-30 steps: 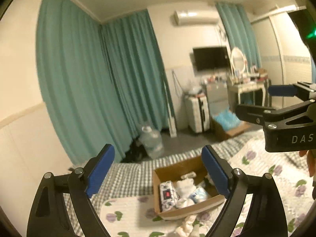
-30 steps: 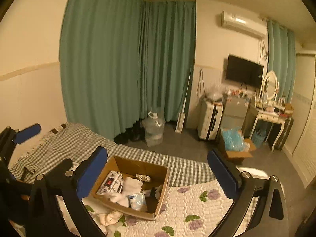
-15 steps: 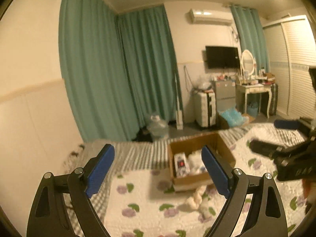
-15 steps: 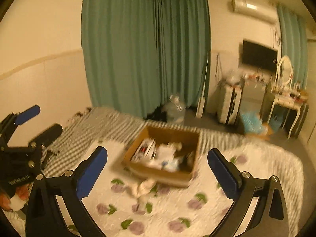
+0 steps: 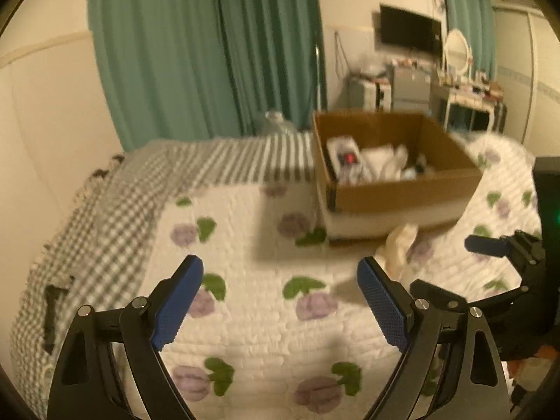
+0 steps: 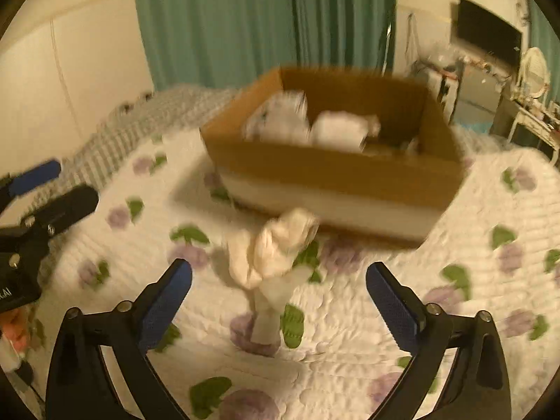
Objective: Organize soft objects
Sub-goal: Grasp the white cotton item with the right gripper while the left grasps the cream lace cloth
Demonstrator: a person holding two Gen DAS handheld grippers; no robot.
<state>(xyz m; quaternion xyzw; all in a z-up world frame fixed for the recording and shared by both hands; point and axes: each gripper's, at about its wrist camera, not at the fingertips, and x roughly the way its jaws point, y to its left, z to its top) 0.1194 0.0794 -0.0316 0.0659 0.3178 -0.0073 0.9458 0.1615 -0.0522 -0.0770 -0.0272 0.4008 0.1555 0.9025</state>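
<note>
Socks (image 6: 273,255): cream bundle on quilt (image 6: 350,343), just before box (image 6: 332,171).
My right gripper (image 6: 279,302): spread, empty.
My left gripper (image 5: 280,302): spread, empty.

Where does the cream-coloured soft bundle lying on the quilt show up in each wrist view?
Left wrist view: the cream bundle sits right of centre, just past the right blue pad of the left tongs, partly hidden by it.
Right wrist view: the bundle is near centre, ahead of the open right tongs.
Shared landmark: the cardboard box, directly behind the bundle in both views.
</note>
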